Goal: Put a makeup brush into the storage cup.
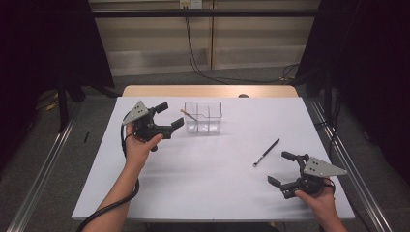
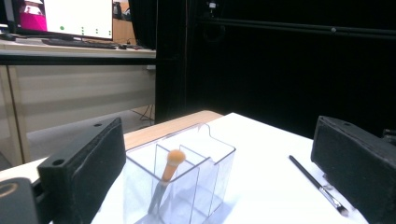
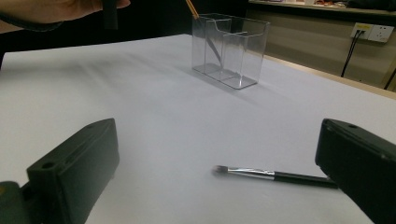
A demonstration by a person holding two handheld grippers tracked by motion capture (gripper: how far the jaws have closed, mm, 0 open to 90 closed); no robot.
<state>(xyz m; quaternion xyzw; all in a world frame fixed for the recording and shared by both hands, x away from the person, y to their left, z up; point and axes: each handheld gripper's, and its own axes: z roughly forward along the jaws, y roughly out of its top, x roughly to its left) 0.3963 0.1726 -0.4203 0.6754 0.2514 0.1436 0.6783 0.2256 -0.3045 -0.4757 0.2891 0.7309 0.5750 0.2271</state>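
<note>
Sorting makeup brushes into a clear acrylic organizer [image 1: 203, 117] appears to be the work in hand. One brush with an orange-tan head [image 2: 173, 160] is leaned head-up in the organizer's left compartment as the high view shows it. The left tongs [image 1: 170, 117] are held just beside that compartment with jaws spread wide and nothing between them, so this brush is judged to be delivered.

A black-handled brush [image 1: 266, 152] is left lying flat on the white desk [image 1: 227, 193], well apart from the organizer, with its bristles toward the person. The right tongs [image 1: 284, 167] are held near it, jaws wide and empty; in the right gripper view the brush [image 3: 275, 175] lies crosswise just ahead of the jaws.

For a good pickup, the jaws should be brought down astride the handle near its middle, not over the metal ferrule, and closed squarely so that the thin handle is not rolled away. Once lifted, the brush is best tipped upright before it is lowered into a free compartment, and the light organizer should not be knocked.
</note>
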